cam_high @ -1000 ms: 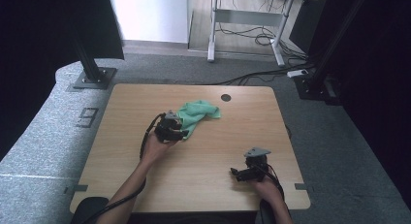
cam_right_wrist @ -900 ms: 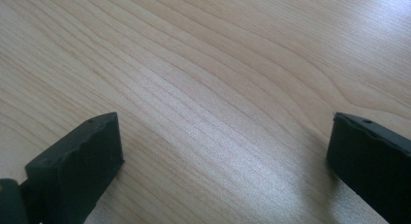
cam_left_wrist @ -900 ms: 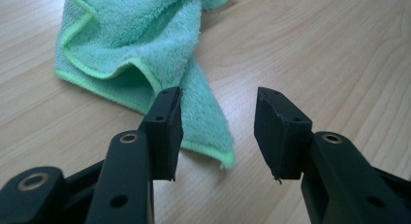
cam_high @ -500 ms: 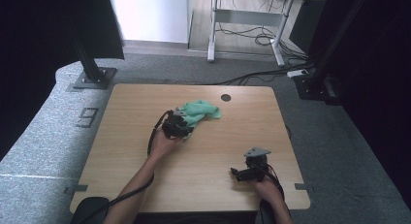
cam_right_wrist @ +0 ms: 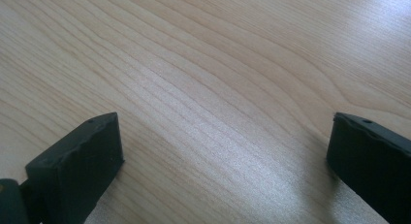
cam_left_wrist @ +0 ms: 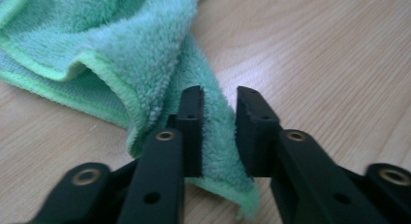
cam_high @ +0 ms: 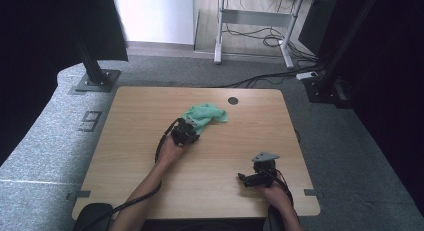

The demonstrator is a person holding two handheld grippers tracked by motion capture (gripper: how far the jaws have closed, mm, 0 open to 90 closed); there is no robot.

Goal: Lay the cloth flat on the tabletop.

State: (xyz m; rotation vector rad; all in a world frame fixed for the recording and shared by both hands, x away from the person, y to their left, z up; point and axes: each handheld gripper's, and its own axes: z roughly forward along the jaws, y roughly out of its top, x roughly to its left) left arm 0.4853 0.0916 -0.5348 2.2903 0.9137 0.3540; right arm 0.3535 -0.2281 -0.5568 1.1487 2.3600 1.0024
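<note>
- Up top, in the high view, a green cloth (cam_high: 205, 115) lies bunched on the far middle part of the wooden table (cam_high: 130, 116), near a small dark round hole (cam_high: 233, 100) in the tabletop.
- The left gripper (cam_high: 186, 132) sits at the cloth's near edge, touching it, with the person's left hand (cam_high: 170, 151) behind it and a black cable (cam_high: 161, 143) looping beside the hand.
- The right gripper (cam_high: 255, 178) rests low over bare wood near the front right of the table, well apart from the cloth, held by the right hand (cam_high: 276, 195); a grey three-cornered plate (cam_high: 265, 156) tops it.
- Next, in the left gripper view, the left gripper (cam_left_wrist: 219, 132) has a hanging fold of the cloth (cam_left_wrist: 145, 49) between its two black jaws. The jaws have just been closing and now stand narrow; the left one presses against the fluffy fabric, while a slim gap shows beside the right one, so the grip looks not quite clenched. The cloth's stitched hem curls just left of the jaws, and its corner lies on the table (cam_left_wrist: 329, 54) below them.
- Last, in the right gripper view, the right gripper (cam_right_wrist: 225, 151) is released, its jaws spread wide over the pale wood grain of the table (cam_right_wrist: 218, 64), with nothing between them.
</note>
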